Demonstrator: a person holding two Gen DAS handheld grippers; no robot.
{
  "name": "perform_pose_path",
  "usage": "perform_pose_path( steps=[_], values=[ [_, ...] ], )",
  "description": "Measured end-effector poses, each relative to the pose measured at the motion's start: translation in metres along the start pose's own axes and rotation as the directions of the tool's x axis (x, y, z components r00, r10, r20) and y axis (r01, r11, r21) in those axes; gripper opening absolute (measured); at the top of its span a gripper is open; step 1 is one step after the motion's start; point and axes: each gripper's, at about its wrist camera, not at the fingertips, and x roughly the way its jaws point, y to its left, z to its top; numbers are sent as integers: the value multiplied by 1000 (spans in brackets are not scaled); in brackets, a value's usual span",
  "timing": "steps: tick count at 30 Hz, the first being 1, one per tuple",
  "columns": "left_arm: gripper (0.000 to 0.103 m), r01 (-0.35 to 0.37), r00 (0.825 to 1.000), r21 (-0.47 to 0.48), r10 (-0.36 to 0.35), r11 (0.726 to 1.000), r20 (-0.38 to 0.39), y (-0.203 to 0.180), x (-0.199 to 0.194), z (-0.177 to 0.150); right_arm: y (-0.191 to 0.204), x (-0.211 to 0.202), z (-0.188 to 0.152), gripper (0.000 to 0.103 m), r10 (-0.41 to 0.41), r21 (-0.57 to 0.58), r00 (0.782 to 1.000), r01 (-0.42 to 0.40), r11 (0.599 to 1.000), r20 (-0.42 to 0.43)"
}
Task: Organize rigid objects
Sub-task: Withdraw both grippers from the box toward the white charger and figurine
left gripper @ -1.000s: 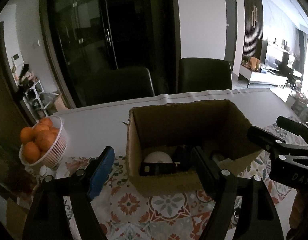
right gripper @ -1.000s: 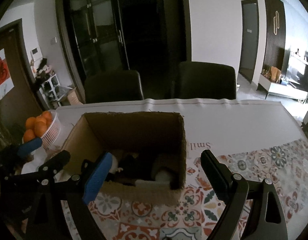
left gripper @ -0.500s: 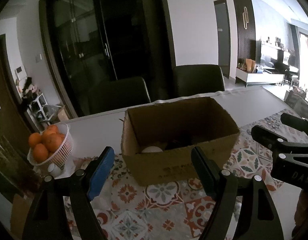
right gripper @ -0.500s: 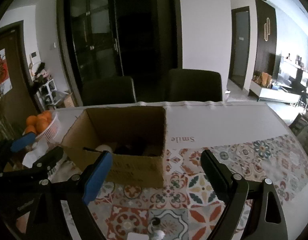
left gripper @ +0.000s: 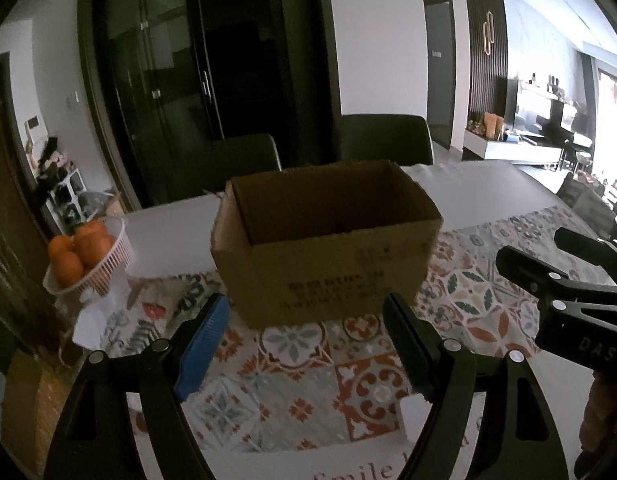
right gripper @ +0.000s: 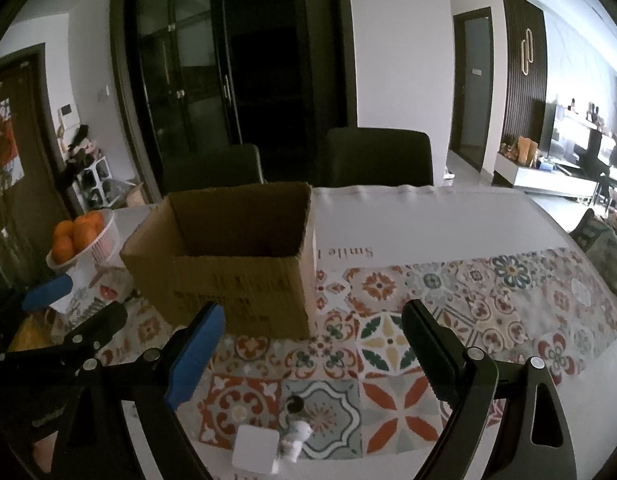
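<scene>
This is a dim dining room with dark glass doors at the back and two dark chairs [right gripper: 378, 156] on the far side of the table [right gripper: 448, 216]. A cloth with bright flower tiles [right gripper: 388, 340] covers the near part of the table.

A brown cardboard box [right gripper: 236, 280] stands on the cloth, a bit to the left of the middle. Its top is open, most likely so things can be dropped in from above. From here you cannot see what is inside it.

On the near edge of the cloth lie a small white square block [right gripper: 254, 448] and, just beside it on the right, a little white and black thing [right gripper: 294, 428]. They look hard and small. I think they are waiting to go into the box. What the little thing is, I cannot tell.

The right gripper [right gripper: 312, 344] has its jaws wide apart and holds nothing. It hangs near and above the two small things, so it looks ready to reach for one.

The left gripper [left gripper: 306, 336] is partly open and empty too. It points at the box.

Far left, a white basket of oranges [left gripper: 88, 256] sits out of the way.
</scene>
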Motion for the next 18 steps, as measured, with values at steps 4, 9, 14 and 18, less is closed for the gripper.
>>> perform_pose_path(
  steps=[4, 9, 14, 18],
  values=[
    [79, 16, 999, -9, -17, 1000, -29, -8, 1, -13, -5, -2, -13, 91, 5, -9, 1000, -5, 1000, -8],
    [79, 43, 996, -29, -45, 999, -71, -15, 4, -30, -10, -6, -27, 91, -1, -8, 1000, 1, 1000, -12],
    [79, 62, 991, -43, -66, 997, -114, -22, 10, -44, -17, -4, -41, 91, 4, -1, 999, -4, 1000, -38],
    [79, 72, 986, -49, -78, 996, -149, -29, 15, -57, -22, -1, -53, 91, 10, 13, 998, -9, 1000, -62]
  ],
)
